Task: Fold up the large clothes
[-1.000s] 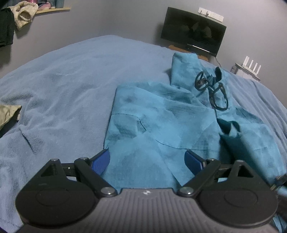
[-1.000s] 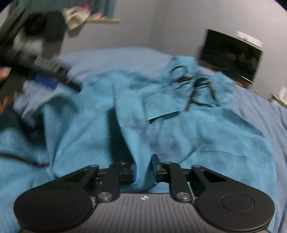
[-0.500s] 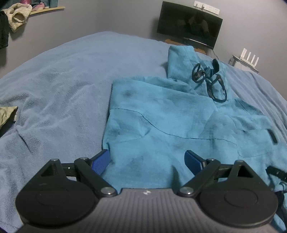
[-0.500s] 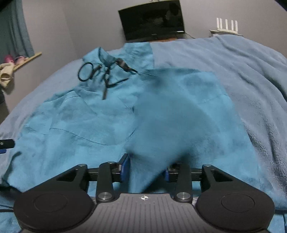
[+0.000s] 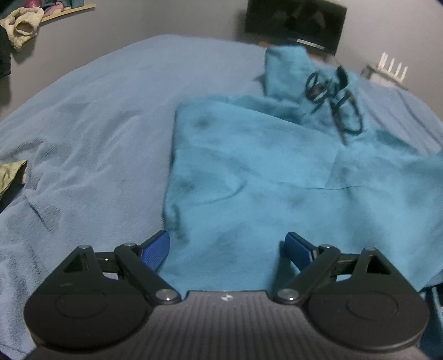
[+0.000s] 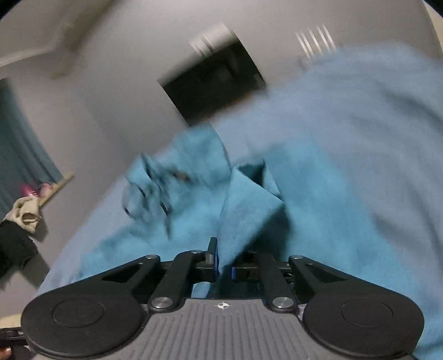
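A large teal hooded top (image 5: 263, 177) lies spread on the blue bedspread (image 5: 91, 124), hood and dark drawstrings (image 5: 332, 97) at the far end. My left gripper (image 5: 227, 246) is open, its blue pads either side of the near hem, low over the cloth. My right gripper (image 6: 223, 265) is shut on a fold of the teal top (image 6: 243, 210) and holds it lifted; that view is tilted and blurred.
A black screen (image 5: 296, 22) stands at the far wall with a white router (image 5: 393, 66) to its right. A shelf with bundled clothes (image 5: 22, 25) is at the upper left. An olive cloth (image 5: 11, 174) lies at the bed's left edge.
My right gripper has closed on the garment's edge and swung up and tilted, lifting the cloth. The left gripper has stayed open over the near hem, moving slightly closer.
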A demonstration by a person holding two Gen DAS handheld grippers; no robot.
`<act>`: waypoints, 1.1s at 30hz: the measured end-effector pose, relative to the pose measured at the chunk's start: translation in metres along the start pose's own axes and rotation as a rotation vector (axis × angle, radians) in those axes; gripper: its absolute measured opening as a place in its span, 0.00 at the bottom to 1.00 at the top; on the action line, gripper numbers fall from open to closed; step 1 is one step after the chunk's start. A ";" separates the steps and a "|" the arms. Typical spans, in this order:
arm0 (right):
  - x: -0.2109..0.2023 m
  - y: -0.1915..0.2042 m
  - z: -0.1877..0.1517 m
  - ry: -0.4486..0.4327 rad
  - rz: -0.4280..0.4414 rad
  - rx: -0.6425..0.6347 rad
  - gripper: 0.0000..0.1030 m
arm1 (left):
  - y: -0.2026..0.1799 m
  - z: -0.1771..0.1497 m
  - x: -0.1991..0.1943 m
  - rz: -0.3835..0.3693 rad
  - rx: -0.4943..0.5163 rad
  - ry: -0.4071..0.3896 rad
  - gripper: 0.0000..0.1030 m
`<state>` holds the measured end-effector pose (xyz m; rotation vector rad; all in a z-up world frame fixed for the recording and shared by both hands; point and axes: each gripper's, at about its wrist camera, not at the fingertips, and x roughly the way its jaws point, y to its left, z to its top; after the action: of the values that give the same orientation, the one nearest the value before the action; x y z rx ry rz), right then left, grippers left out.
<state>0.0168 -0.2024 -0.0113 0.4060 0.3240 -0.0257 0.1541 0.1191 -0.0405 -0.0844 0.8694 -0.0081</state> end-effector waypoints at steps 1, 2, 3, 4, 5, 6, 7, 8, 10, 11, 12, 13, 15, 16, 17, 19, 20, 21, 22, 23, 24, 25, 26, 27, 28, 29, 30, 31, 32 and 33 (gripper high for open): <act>-0.007 0.007 0.004 -0.057 -0.004 -0.058 0.08 | 0.000 -0.001 0.004 0.013 0.005 0.012 0.87; -0.010 0.009 0.005 -0.079 -0.016 -0.080 0.08 | 0.000 -0.001 0.007 0.023 0.010 0.024 0.87; -0.009 0.009 0.004 -0.077 -0.042 -0.087 0.08 | 0.001 -0.002 0.010 0.028 0.014 0.035 0.87; -0.003 0.007 0.002 -0.055 -0.066 -0.094 0.08 | 0.001 -0.003 0.014 0.033 0.019 0.047 0.88; 0.005 0.002 -0.004 -0.009 -0.103 -0.102 0.08 | 0.001 -0.004 0.016 0.036 0.022 0.056 0.88; 0.013 -0.003 -0.010 0.035 -0.130 -0.097 0.09 | 0.001 -0.004 0.019 0.040 0.025 0.065 0.88; 0.022 -0.011 -0.016 0.091 -0.157 -0.082 0.09 | 0.001 -0.005 0.021 0.042 0.028 0.070 0.88; 0.030 -0.017 -0.021 0.144 -0.187 -0.065 0.10 | 0.001 -0.005 0.022 0.042 0.028 0.074 0.88; 0.041 -0.029 -0.028 0.215 -0.220 -0.023 0.13 | 0.001 -0.006 0.022 0.042 0.027 0.075 0.88; 0.043 -0.032 -0.029 0.226 -0.244 -0.011 0.19 | 0.001 -0.006 0.021 0.042 0.028 0.074 0.88; 0.042 -0.034 -0.027 0.222 -0.270 -0.002 0.35 | 0.001 -0.006 0.021 0.043 0.029 0.074 0.88; 0.038 -0.037 -0.022 0.203 -0.298 0.010 0.47 | 0.001 -0.006 0.021 0.042 0.029 0.074 0.88; 0.031 -0.038 -0.014 0.162 -0.328 0.027 0.50 | 0.001 -0.007 0.020 0.043 0.030 0.072 0.88; 0.026 -0.040 -0.010 0.139 -0.339 0.036 0.51 | 0.001 -0.007 0.020 0.043 0.031 0.071 0.88; 0.019 -0.041 -0.006 0.116 -0.349 0.039 0.51 | 0.000 -0.006 0.020 0.045 0.034 0.070 0.88; 0.014 -0.039 0.003 0.071 -0.366 0.027 0.55 | -0.002 -0.006 0.019 0.047 0.043 0.063 0.88; 0.011 -0.037 0.006 0.049 -0.367 0.015 0.57 | -0.004 -0.006 0.018 0.048 0.048 0.059 0.88; 0.004 -0.035 0.007 0.026 -0.363 -0.004 0.60 | -0.005 -0.006 0.017 0.048 0.054 0.052 0.88; 0.001 -0.031 0.008 0.009 -0.356 -0.026 0.63 | -0.006 -0.006 0.015 0.046 0.059 0.040 0.88; -0.004 -0.026 0.008 0.002 -0.343 -0.052 0.64 | -0.007 -0.006 0.014 0.043 0.064 0.027 0.88; -0.001 -0.020 0.009 0.004 -0.329 -0.077 0.66 | -0.008 -0.005 0.012 0.038 0.069 0.011 0.88; 0.000 -0.015 0.009 0.010 -0.311 -0.100 0.67 | -0.009 -0.005 0.009 0.031 0.074 -0.005 0.88; 0.000 -0.011 0.009 0.018 -0.290 -0.118 0.67 | -0.011 -0.004 0.006 0.013 0.081 -0.026 0.88; 0.002 -0.007 0.007 0.031 -0.264 -0.137 0.69 | -0.013 -0.004 0.004 -0.004 0.088 -0.042 0.87; 0.004 -0.003 0.005 0.044 -0.242 -0.155 0.71 | -0.016 -0.004 0.002 -0.024 0.099 -0.057 0.88; 0.008 0.002 0.002 0.052 -0.227 -0.172 0.71 | -0.020 -0.005 0.001 -0.040 0.114 -0.065 0.88; 0.010 0.006 -0.001 0.063 -0.212 -0.196 0.71 | -0.023 -0.006 0.001 -0.046 0.134 -0.069 0.88; 0.013 0.010 -0.004 0.077 -0.205 -0.221 0.72 | -0.027 -0.007 0.002 -0.044 0.157 -0.071 0.88; 0.015 0.013 -0.008 0.095 -0.202 -0.246 0.72 | -0.031 -0.008 0.003 -0.039 0.177 -0.069 0.88; 0.018 0.017 -0.011 0.114 -0.199 -0.269 0.72 | -0.033 -0.009 0.004 -0.036 0.189 -0.065 0.88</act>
<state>0.0319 -0.1818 -0.0201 0.1077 0.4733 -0.1524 0.1511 0.0853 -0.0465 0.0762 0.7979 -0.1207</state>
